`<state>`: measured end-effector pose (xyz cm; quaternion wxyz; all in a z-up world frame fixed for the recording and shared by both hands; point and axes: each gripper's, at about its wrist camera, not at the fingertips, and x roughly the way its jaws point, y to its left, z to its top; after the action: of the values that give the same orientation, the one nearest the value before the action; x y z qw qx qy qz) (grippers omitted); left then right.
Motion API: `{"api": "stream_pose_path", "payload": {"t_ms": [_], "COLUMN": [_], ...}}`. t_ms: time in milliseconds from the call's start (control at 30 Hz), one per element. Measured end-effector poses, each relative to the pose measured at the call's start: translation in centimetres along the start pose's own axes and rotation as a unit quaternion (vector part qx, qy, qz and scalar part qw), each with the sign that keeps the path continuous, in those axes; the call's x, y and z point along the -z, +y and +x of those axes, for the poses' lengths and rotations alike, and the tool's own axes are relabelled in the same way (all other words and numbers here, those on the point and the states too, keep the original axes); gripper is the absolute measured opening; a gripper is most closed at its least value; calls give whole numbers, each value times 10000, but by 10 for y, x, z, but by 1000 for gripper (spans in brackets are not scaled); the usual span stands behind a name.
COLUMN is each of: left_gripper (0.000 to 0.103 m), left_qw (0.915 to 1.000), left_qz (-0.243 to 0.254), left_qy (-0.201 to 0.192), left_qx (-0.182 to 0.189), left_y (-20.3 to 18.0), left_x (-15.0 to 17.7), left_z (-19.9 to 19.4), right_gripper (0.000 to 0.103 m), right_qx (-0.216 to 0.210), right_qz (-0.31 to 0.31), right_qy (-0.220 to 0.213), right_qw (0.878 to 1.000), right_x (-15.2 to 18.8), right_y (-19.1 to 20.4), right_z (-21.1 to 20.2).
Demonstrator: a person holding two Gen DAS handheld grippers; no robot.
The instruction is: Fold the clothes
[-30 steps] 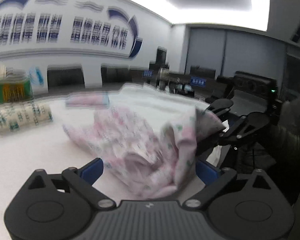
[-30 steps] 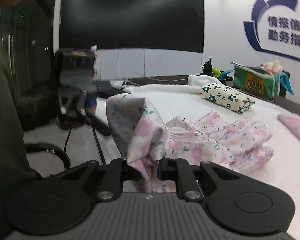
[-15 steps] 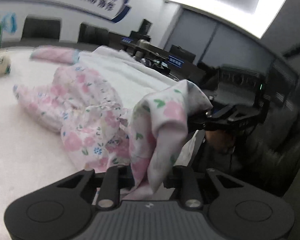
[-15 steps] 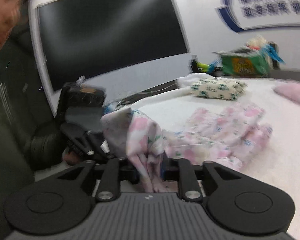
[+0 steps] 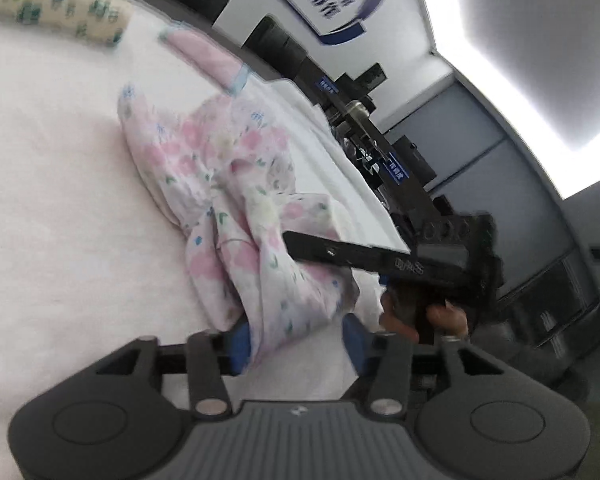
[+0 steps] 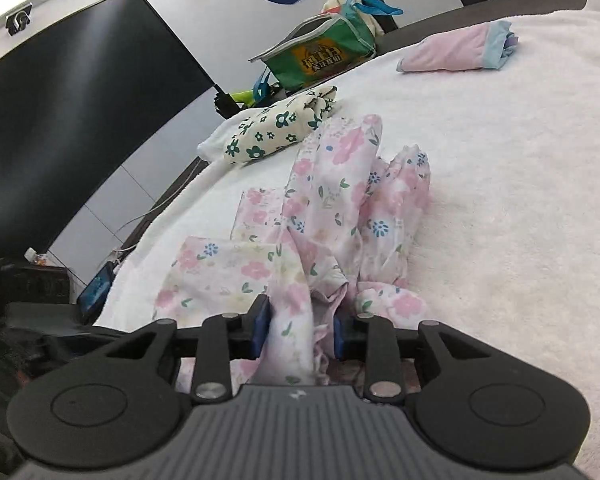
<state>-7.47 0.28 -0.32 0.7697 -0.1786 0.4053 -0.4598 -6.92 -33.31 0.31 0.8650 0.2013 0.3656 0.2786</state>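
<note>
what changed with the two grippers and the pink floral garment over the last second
The left gripper, open a second ago and shut on the pink floral garment half a second ago, now has its fingers apart, cloth loose between them. The right gripper, shut on the cloth earlier, has opened too. The garment, held up before, has come down onto the white table cover. The folded green-flowered cloth and pink folded piece stayed put.

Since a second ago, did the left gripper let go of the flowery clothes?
Yes. The left gripper was shut on the pink floral garment half a second ago; now its jaws stand apart, and the cloth lies on the white blanket.
</note>
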Motion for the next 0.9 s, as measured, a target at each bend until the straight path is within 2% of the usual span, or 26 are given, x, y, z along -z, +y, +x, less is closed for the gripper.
{"api": "stream_pose_path", "payload": {"t_ms": [33, 100, 167, 267, 333, 367, 400, 467, 500, 600, 667, 733, 767, 800, 833, 867, 900], "left_gripper": [53, 60, 62, 62, 60, 50, 44, 36, 36, 38, 38, 38, 38, 38, 38, 38, 38], "left_qw": [9995, 9954, 9858, 9586, 9415, 9409, 9432, 9482, 9516, 9555, 9580, 9604, 9618, 9630, 9642, 9653, 9660], "left_qz": [233, 702, 1206, 2039, 2361, 2341, 2238, 1983, 1860, 1775, 1730, 1670, 1613, 1550, 1488, 1426, 1365], "left_qy": [-118, -404, -832, -1475, -1470, -1335, -1187, -947, -946, -1026, -1060, -1089, -1110, -1125, -1141, -1156, -1185], "left_qx": [-175, -511, -815, -1330, -1901, -2050, -2148, -2294, -2256, -2121, -2025, -1947, -1912, -1895, -1877, -1859, -1847], "left_y": [-9, -28, -53, -91, -101, -97, -90, -76, -70, -63, -60, -55, -52, -51, -49, -47, -46], "left_x": [4, 8, 4, -3, -6, -7, -9, -10, -9, -7, -4, 1, 3, 5, 7, 8, 8], "left_z": [-12, -31, -34, -5, 34, 49, 60, 78, 79, 76, 73, 68, 65, 63, 61, 58, 56], "right_gripper": [29, 30, 31, 34, 40, 40, 55, 71, 74, 74, 73, 65, 50, 31, 21, 15, 15], "right_qx": [74, 197, 286, 425, 535, 677, 826, 1125, 1273, 1429, 1306, 1292, 1287, 1357, 1432, 1507, 1610], "right_qz": [-92, -200, -247, -280, -278, -269, -260, -294, -312, -138, 3, 80, 118, 183, 250, 317, 403], "right_qy": [-4, -11, -7, -30, -120, -196, -274, -727, -979, -1328, -1563, -1673, -1725, -1609, -1478, -1347, -1313], "right_qw": [9999, 9996, 9993, 9987, 9981, 9971, 9959, 9906, 9865, 9807, 9790, 9774, 9765, 9774, 9783, 9788, 9774], "right_x": [0, 1, 3, 6, 7, 8, 9, 17, 22, 34, 37, 33, 31, 29, 28, 27, 29], "right_y": [3, 8, 13, 20, 24, 26, 28, 31, 33, 35, 37, 37, 38, 35, 32, 28, 24], "right_z": [2, 1, 1, -1, -4, -10, -15, -36, -48, -65, -65, -52, -45, -35, -24, -14, -10]}}
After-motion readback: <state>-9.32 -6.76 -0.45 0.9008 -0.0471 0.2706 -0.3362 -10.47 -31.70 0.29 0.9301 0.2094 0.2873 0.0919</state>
